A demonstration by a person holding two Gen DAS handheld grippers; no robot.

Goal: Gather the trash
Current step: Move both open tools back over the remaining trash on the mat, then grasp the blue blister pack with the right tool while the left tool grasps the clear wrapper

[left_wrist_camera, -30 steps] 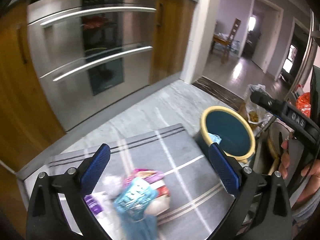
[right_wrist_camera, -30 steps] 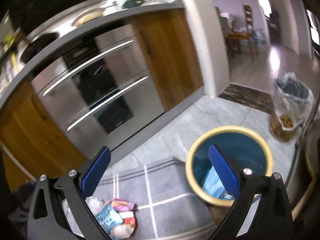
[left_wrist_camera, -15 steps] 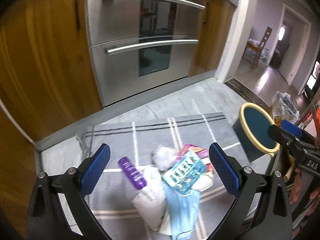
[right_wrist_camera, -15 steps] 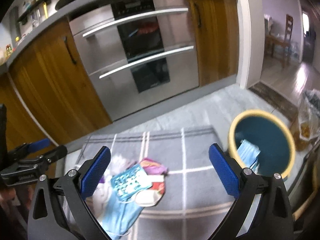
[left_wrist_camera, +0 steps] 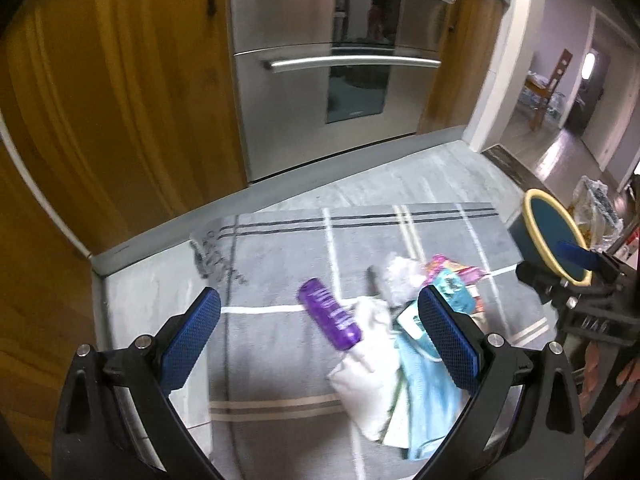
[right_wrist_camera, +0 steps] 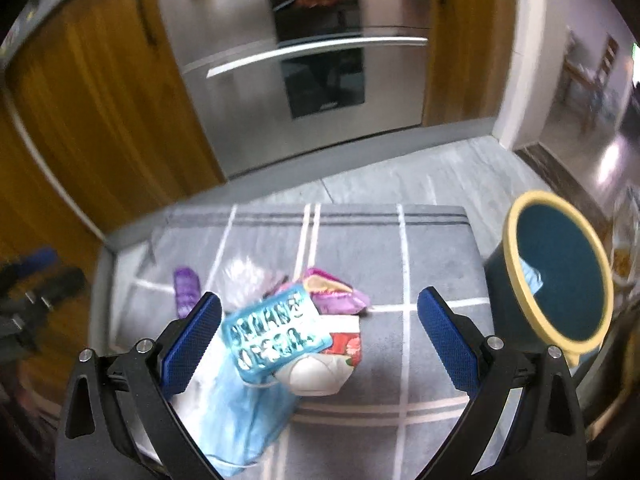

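A pile of trash lies on a grey striped rug (left_wrist_camera: 280, 360): a purple tube (left_wrist_camera: 329, 313), white paper (left_wrist_camera: 370, 364), a light blue mask (left_wrist_camera: 430, 392), a teal blister pack (right_wrist_camera: 276, 330), a pink wrapper (right_wrist_camera: 334, 292) and a red and white packet (right_wrist_camera: 342, 344). A teal bin with a yellow rim (right_wrist_camera: 556, 276) stands right of the rug with a blue item inside. My left gripper (left_wrist_camera: 320, 344) is open and empty above the tube. My right gripper (right_wrist_camera: 320, 338) is open and empty above the pile; it also shows in the left wrist view (left_wrist_camera: 576, 272).
Wooden cabinets (left_wrist_camera: 120, 100) and a steel oven (left_wrist_camera: 332, 68) stand behind the rug. A clear plastic bag (left_wrist_camera: 596, 208) sits beyond the bin. A doorway (left_wrist_camera: 560, 92) opens to a room with a chair at the right.
Both grippers have swung left and down, away from the bin and over the trash pile. The pile now sits between the fingers of each gripper. Both stay open.
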